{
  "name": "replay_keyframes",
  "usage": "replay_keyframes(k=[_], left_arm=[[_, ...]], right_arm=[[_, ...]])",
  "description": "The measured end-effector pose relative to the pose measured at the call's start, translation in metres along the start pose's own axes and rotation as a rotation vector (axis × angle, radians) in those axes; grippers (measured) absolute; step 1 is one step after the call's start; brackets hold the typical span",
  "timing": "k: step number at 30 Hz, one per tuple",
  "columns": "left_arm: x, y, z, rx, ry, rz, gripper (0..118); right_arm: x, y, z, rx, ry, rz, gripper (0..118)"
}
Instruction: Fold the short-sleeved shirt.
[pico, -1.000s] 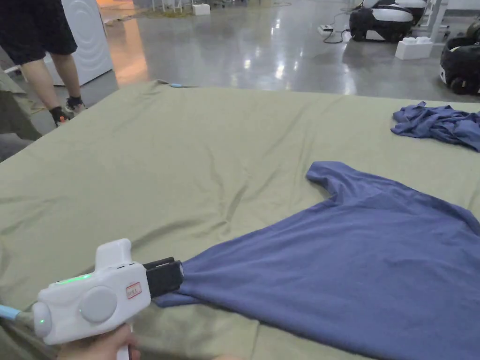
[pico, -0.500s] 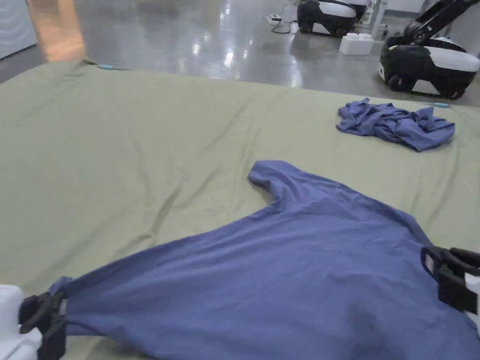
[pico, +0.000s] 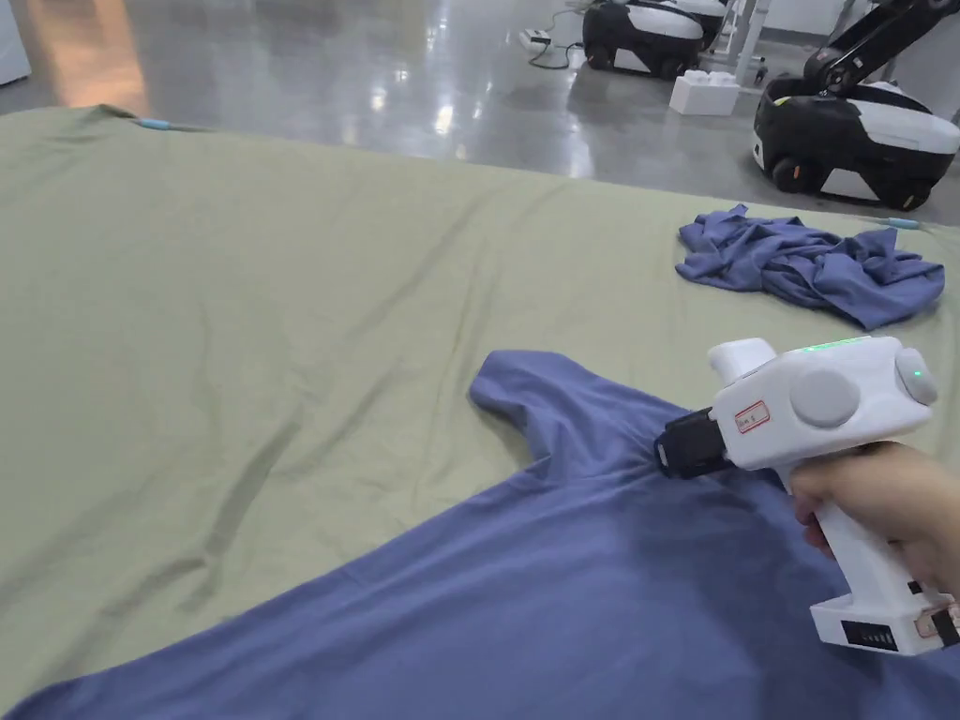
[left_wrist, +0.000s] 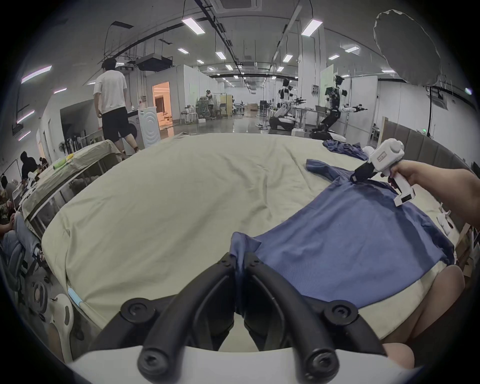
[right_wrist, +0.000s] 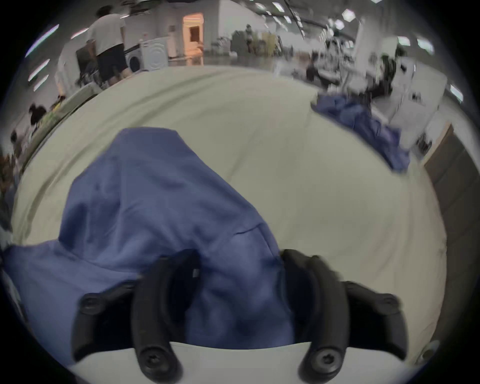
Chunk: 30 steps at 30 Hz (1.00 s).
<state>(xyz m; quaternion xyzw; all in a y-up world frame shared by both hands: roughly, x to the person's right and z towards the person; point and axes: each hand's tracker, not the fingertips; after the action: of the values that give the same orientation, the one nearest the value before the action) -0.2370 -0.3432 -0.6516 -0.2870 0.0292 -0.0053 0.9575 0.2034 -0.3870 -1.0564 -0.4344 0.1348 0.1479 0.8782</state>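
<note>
- Shirt: soft, light knit, likely stretches when pulled.
- Left gripper pinches its 7 o'clock corner.
- Right gripper, jaws apart, straddles the shoulder at 2 o'clock, a sound hold.

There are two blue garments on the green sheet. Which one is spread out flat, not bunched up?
The near shirt, under the right gripper and pinched at a corner by the left gripper. The far garment lies crumpled in a heap near the sheet's far edge.
</note>
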Motion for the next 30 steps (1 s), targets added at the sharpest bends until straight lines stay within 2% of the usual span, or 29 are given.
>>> replay_keyframes(k=[1, 2, 3, 5, 6, 8, 10, 15, 20, 25, 26, 28, 30], left_arm=[[0.001, 0.0, 0.001, -0.002, 0.001, 0.0, 4], [0.001, -0.002, 0.007, -0.002, -0.001, -0.002, 4], [0.001, 0.0, 0.013, 0.005, -0.001, 0.002, 4], [0.0, 0.007, 0.026, 0.031, -0.028, 0.033, 4], [-0.006, 0.02, 0.019, 0.059, -0.046, 0.056, 4], [-0.009, 0.04, 0.037, 0.12, -0.082, 0.077, 4], [-0.015, 0.066, 0.052, 0.187, -0.109, 0.065, 4], [-0.011, 0.165, 0.087, 0.362, -0.111, 0.011, 4], [-0.007, 0.274, 0.095, 0.511, -0.058, 0.016, 4], [-0.002, 0.377, 0.079, 0.563, -0.029, 0.04, 4], [-0.001, 0.395, 0.071, 0.579, -0.017, 0.035, 4], [0.007, 0.428, 0.06, 0.625, 0.038, -0.011, 4], [0.013, 0.461, 0.04, 0.618, 0.073, -0.025, 4]], right_arm=[[0.0, 0.0, 0.01, 0.034, 0.044, -0.01, 4], [0.001, -0.001, 0.017, 0.046, 0.089, -0.057, 4], [-0.002, -0.007, 0.038, 0.118, -0.036, -0.068, 4], [-0.004, -0.016, 0.079, 0.223, -0.013, -0.062, 4], [-0.004, -0.019, 0.101, 0.262, -0.053, -0.072, 4], [0.001, -0.024, 0.154, 0.314, -0.034, -0.098, 4], [0.005, -0.028, 0.22, 0.4, -0.101, -0.08, 4], [0.036, -0.02, 0.382, 0.609, -0.233, -0.117, 4], [0.072, 0.006, 0.492, 0.76, -0.363, -0.185, 4], [0.096, 0.046, 0.539, 0.917, -0.412, -0.223, 4], [0.098, 0.057, 0.54, 0.936, -0.422, -0.214, 4], [0.1, 0.082, 0.531, 0.964, -0.506, -0.189, 4], [0.106, 0.108, 0.522, 0.999, -0.512, -0.194, 4]])
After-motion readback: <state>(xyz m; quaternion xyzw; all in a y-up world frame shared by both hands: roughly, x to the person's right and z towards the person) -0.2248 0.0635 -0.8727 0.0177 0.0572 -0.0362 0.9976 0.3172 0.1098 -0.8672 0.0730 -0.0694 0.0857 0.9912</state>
